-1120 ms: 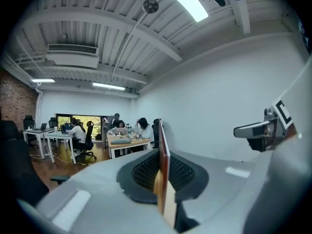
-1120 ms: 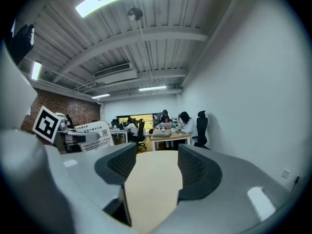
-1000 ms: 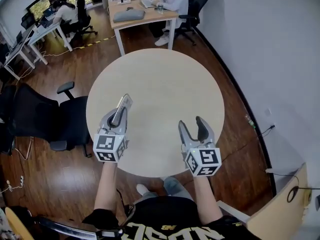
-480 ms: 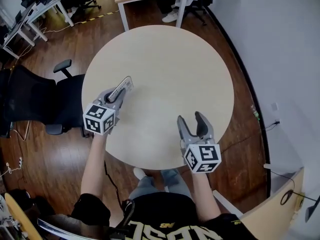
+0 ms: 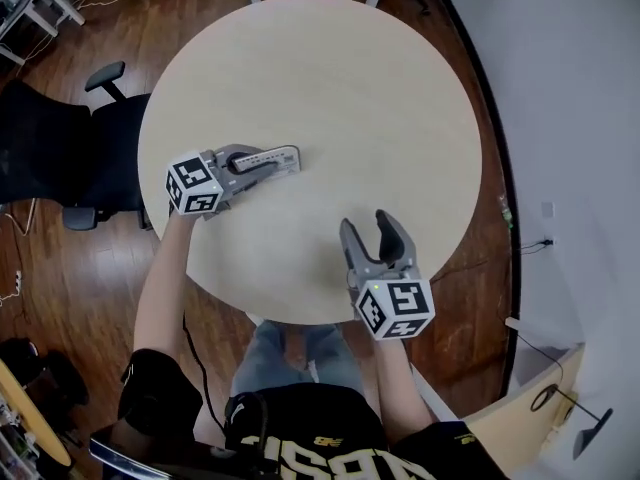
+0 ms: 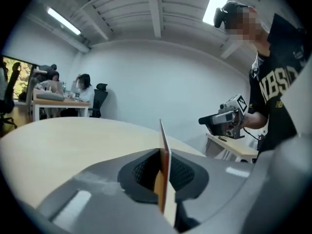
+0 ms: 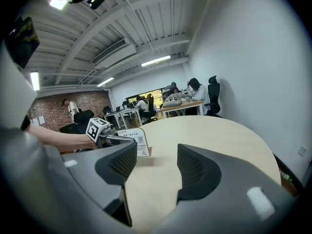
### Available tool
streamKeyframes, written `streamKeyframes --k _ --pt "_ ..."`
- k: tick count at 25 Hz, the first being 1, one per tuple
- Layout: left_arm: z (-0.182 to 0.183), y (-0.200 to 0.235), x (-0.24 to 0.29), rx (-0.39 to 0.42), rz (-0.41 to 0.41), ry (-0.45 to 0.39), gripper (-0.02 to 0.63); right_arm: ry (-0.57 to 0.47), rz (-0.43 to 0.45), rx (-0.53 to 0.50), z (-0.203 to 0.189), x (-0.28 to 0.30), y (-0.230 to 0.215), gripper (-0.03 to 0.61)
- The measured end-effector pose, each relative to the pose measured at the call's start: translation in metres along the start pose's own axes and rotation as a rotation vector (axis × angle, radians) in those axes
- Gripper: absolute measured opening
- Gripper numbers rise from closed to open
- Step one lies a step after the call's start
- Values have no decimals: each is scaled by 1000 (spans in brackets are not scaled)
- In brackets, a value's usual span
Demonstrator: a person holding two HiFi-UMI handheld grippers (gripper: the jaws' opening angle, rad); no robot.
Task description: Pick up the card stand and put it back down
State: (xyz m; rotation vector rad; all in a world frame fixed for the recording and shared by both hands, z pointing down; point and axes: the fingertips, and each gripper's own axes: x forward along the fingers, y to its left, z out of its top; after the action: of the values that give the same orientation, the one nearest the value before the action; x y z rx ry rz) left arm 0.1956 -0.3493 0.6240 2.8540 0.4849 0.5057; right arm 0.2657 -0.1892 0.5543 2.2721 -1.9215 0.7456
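The card stand [image 5: 268, 160] is a thin clear plate with a printed card, lying low over the left part of the round beige table [image 5: 380, 98]. My left gripper [image 5: 258, 163] is shut on it and points right. In the left gripper view the stand [image 6: 165, 174] shows edge-on, clamped between the dark pads. The right gripper view shows the card stand [image 7: 138, 141] upright with its base at the tabletop; whether it touches I cannot tell. My right gripper [image 5: 370, 233] stands open over the table's near edge, with nothing between its fingers [image 7: 119, 167].
A black office chair [image 5: 70, 158] stands on the wooden floor left of the table. A white wall [image 5: 590, 118] runs along the right. Desks with seated people [image 7: 180, 101] are far behind the table.
My left gripper has come down toward the table and swung to point right, still carrying the card stand. My right gripper has sunk lower, still open.
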Motion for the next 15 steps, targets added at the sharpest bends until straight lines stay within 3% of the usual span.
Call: streamKeyframes --k 4,10,11,13,15 --pt "-33 13 24 -45 -43 1 20 13 25 -20 -14 19 4 265" --pt "-71 23 41 -74 15 3 24 57 52 -27 -42 22 6 264" --pt "-71 27 41 -79 57 0 49 60 51 -26 -46 19 3 264" --pt "-61 40 34 -92 169 -30 263 57 46 -13 -49 17 -1 264" --pt "-43 46 13 -84 286 -60 318 46 49 9 -46 14 1 264"
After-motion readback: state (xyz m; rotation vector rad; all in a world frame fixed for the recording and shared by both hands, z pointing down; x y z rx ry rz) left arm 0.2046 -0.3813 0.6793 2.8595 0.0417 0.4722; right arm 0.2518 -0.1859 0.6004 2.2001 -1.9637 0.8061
